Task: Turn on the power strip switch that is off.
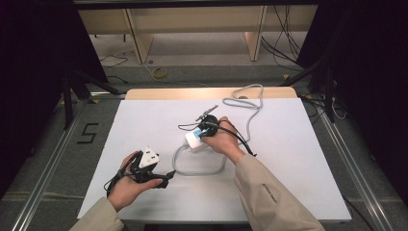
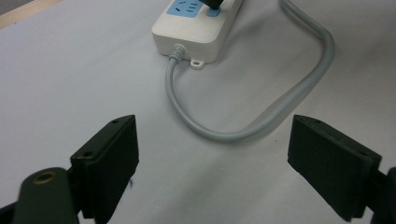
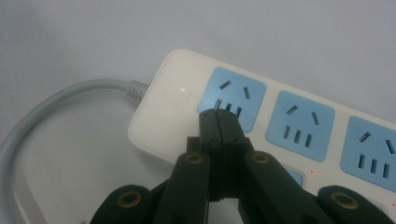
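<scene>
Over on the white bench (image 1: 144, 120) sits a white power strip (image 1: 195, 139), near the middle, its grey cable (image 1: 199, 171) curling in a loop toward the person's side and another run of it snaking off to the far edge. The right gripper (image 1: 208, 126) is down on the strip, right hand (image 1: 225, 139) wrapped around it. In the right gripper view the jaws are pressed together with nothing between them, tips resting on the end blue socket (image 3: 233, 95) beside the cable entry; two more blue sockets run off to the right. The left gripper (image 1: 161, 179) lies low near the front left, held in the left hand (image 1: 126, 185), well apart from the strip. Its jaws stand wide apart, framing the cable loop (image 2: 243, 133) on the bench beyond them.
</scene>
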Motion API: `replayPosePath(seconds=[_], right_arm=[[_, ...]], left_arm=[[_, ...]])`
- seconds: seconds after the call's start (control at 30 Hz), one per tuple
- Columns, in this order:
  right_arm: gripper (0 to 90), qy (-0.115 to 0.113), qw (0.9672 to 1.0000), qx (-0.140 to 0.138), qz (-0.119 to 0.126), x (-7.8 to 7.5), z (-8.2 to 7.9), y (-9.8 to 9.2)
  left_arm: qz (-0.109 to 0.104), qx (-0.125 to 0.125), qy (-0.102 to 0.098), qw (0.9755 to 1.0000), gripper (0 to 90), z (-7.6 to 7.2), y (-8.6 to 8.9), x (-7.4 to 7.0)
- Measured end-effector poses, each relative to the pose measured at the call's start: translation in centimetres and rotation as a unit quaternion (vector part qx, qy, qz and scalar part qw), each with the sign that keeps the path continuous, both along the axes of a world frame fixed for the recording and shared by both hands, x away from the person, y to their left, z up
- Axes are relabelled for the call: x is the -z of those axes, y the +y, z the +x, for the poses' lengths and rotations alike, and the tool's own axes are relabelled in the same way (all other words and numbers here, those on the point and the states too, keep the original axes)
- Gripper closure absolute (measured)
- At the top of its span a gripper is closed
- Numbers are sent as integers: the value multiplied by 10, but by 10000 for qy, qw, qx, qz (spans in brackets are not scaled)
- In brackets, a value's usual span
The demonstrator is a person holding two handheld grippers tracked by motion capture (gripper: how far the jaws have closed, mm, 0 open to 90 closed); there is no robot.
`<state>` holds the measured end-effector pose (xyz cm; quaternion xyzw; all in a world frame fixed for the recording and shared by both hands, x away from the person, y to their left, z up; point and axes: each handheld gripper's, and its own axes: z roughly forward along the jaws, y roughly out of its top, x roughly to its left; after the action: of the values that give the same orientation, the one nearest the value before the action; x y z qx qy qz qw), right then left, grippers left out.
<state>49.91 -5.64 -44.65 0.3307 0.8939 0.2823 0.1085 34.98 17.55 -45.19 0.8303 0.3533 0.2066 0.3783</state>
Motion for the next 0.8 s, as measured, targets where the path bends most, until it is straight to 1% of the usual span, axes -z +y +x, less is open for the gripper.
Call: replayPosePath(seconds=[0.07,0.2,0.5,0.6,0.7,0.73,0.8], right_arm=[[900,16,10000,16,15,0,0,0],[900,3,9999,79,-96,-1,0,0],[900,-32,9999,53,-87,0,1,-1],[900,-2,10000,56,-79,0,1,-2],[900,4,9999,61,-123,-1,0,-1],[900,-23,9999,35,-135,-1,1,-1],[900,4,9999,22,-122,-2,1,-1]], left_arm=[[0,-1,4,10000,161,0,0,0],[-3,0,5,10000,161,0,0,0],[-2,1,0,10000,160,0,0,0],[-2,1,-1,10000,161,0,0,0],[-4,8,-1,10000,160,0,0,0],[-3,8,-1,10000,161,0,0,0],[-7,8,3,10000,161,0,0,0]])
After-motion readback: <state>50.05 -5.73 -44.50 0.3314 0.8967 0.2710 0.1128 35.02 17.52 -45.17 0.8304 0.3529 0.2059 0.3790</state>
